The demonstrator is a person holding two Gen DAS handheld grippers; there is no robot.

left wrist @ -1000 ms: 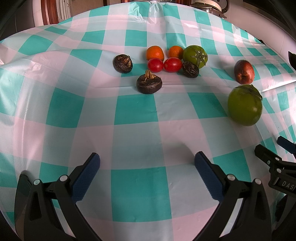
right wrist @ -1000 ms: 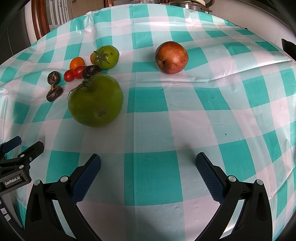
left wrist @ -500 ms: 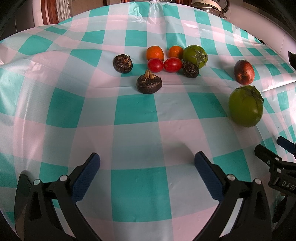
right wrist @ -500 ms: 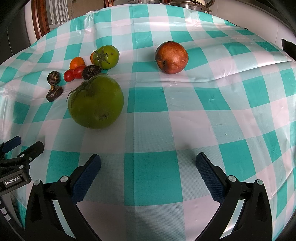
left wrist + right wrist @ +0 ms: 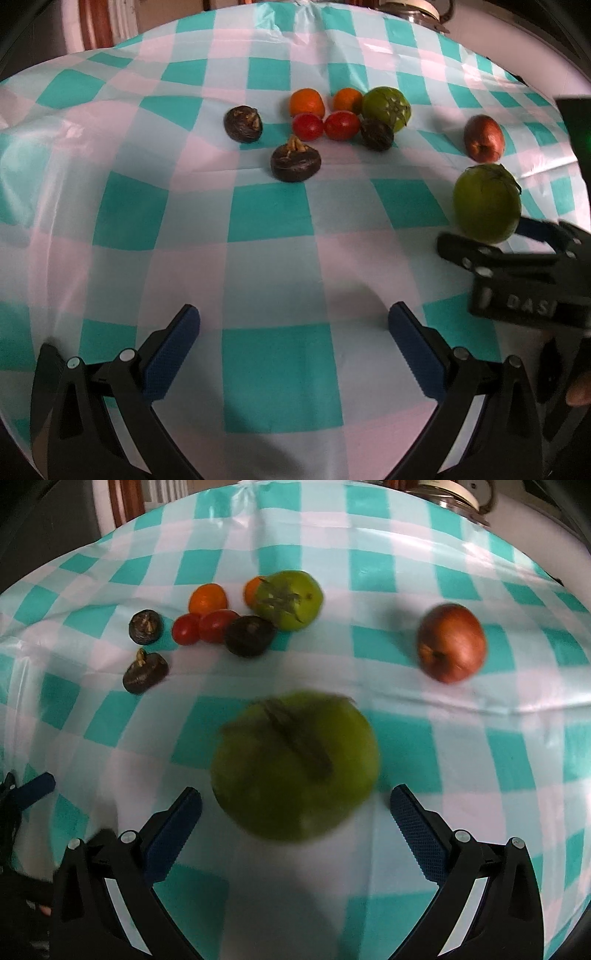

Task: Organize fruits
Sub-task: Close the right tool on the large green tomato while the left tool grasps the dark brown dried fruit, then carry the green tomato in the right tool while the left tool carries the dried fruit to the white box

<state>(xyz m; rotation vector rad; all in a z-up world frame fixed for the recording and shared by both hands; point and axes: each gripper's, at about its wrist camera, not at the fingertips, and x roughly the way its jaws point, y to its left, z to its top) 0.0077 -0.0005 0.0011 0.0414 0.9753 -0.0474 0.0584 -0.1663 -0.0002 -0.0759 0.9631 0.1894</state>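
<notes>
A large green fruit (image 5: 295,764) lies on the checked cloth between the open fingers of my right gripper (image 5: 295,823), not gripped; it also shows in the left wrist view (image 5: 485,203) with the right gripper (image 5: 491,245) around it. A red-brown fruit (image 5: 450,642) lies at the right. A cluster holds a smaller green fruit (image 5: 290,600), two orange fruits (image 5: 207,598), two red tomatoes (image 5: 201,627) and three dark fruits (image 5: 249,635). My left gripper (image 5: 293,343) is open and empty over bare cloth.
The teal, pink and white checked tablecloth (image 5: 269,210) covers the whole table. A metal pot (image 5: 454,494) stands at the far edge. A dark object (image 5: 576,125) sits at the right edge of the left wrist view.
My right gripper has moved forward and left, so the large green fruit now sits between its open fingers. The left gripper has stayed still.
</notes>
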